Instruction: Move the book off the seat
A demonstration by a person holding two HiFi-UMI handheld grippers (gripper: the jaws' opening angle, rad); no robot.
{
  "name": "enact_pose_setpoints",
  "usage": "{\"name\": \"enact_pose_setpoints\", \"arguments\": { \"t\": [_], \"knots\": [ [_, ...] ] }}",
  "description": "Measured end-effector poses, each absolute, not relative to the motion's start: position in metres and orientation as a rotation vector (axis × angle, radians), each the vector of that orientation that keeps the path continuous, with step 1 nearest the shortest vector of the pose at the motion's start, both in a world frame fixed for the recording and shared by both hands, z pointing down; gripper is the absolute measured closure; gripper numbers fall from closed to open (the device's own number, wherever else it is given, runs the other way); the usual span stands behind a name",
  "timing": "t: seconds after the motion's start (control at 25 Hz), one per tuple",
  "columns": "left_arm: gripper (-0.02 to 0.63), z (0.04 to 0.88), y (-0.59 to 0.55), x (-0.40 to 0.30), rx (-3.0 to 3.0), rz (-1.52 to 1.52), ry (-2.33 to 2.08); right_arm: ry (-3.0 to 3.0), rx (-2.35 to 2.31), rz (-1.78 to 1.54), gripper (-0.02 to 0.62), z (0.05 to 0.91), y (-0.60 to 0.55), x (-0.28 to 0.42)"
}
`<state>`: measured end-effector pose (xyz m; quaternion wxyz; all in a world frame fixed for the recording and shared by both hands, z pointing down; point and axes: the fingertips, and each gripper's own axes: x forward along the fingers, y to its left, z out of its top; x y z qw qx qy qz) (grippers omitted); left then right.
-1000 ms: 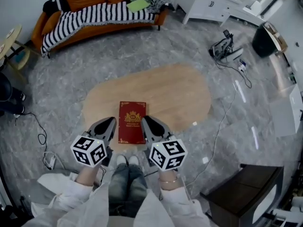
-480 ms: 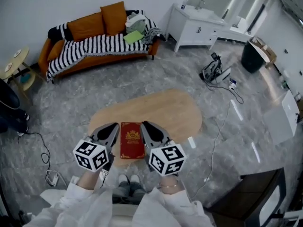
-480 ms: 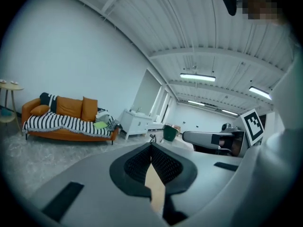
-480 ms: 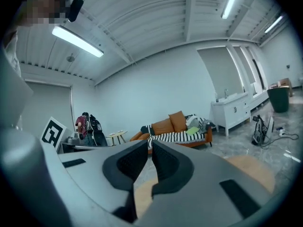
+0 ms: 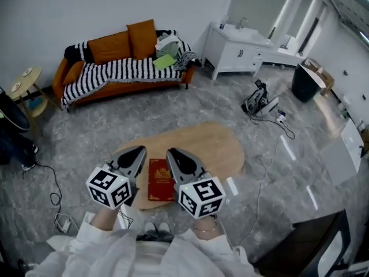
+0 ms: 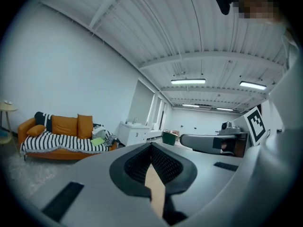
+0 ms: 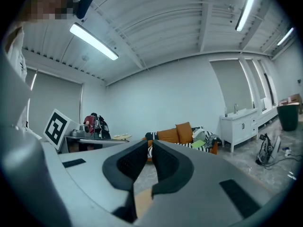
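A red book with a gold emblem lies flat on the oval wooden table, at its near edge. Both grippers hover above it and touch nothing. My left gripper is over the book's left side and my right gripper over its right side. Each points roughly level toward the room. In the left gripper view, the left gripper has its jaws together and empty. The right gripper in its own view is also shut and empty. A green book rests on the orange sofa far ahead.
The sofa carries a striped blanket and clothes. A white cabinet stands at the back right, cables and a power strip lie on the marble floor. A small round side table is at the left, a dark box at the lower right.
Both grippers have risen together, and the head view has risen too. The table and red book now look smaller and farther below. The book has not moved.
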<state>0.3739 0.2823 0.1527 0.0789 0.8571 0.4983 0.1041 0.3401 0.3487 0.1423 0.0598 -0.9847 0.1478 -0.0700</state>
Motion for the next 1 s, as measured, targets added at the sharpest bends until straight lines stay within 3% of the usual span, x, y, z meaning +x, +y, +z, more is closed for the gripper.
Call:
{"name": "enact_pose_setpoints", "arguments": {
  "t": [1.0],
  "knots": [
    [0.601, 0.159, 0.286, 0.379, 2.555, 0.361, 1.534, 0.472, -3.036, -0.234, 0.583, 0.144, 0.332, 0.346]
  ]
}}
